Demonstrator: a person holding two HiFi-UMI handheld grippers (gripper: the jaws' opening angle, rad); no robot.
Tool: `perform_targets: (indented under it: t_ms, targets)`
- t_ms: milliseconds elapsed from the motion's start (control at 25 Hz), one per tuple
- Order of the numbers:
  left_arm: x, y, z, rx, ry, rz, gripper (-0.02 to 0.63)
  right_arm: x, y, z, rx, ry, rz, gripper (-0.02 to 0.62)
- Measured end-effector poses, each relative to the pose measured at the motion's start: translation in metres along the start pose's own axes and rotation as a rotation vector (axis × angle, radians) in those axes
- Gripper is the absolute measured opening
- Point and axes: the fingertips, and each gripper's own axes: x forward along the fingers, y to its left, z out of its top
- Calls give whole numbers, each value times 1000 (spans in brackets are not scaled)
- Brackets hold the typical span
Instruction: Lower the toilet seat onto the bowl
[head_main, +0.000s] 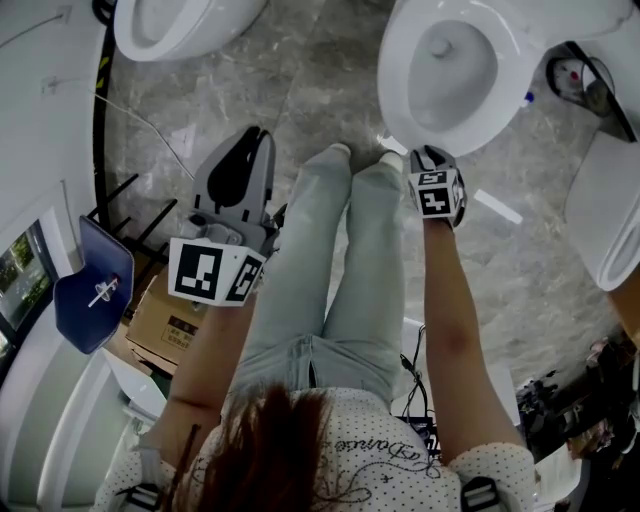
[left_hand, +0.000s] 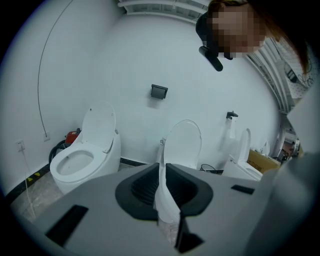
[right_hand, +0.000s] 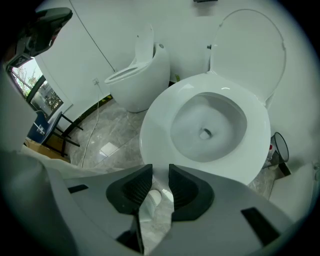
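The white toilet (head_main: 450, 70) stands ahead of my feet. Its seat ring (right_hand: 155, 125) lies flat on the bowl, and the lid (right_hand: 247, 47) stands upright behind it. My right gripper (head_main: 428, 153) points steeply down at the seat's front edge. Its jaws (right_hand: 160, 170) are open by a narrow gap; only the white rim and a shoe toe show through. My left gripper (head_main: 255, 140) hangs off to the left over the floor, away from this toilet. A thin slit parts its jaws (left_hand: 162, 167), with nothing between them.
A second toilet (head_main: 180, 20) stands at the far left, its seat down and lid up (left_hand: 82, 160). A blue chair (head_main: 92, 285) and a cardboard box (head_main: 170, 320) sit at my left. A wire bin (head_main: 585, 85) and another white fixture (head_main: 610, 220) flank the right.
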Motion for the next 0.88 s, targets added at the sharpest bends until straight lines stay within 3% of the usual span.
perform_targets:
  t_ms: [200,640,880]
  targets:
    - [-4,-8,11,-2,-14,-9,44,-8,5,12,-6,23,33,60]
    - [-8,-36,88,4,-113,-67,37,-109,4,96,-33,-163,-10,15]
    - [-15,-52,126,19,-134,-91,37,-177,-4,124,-5,-246,-30,12]
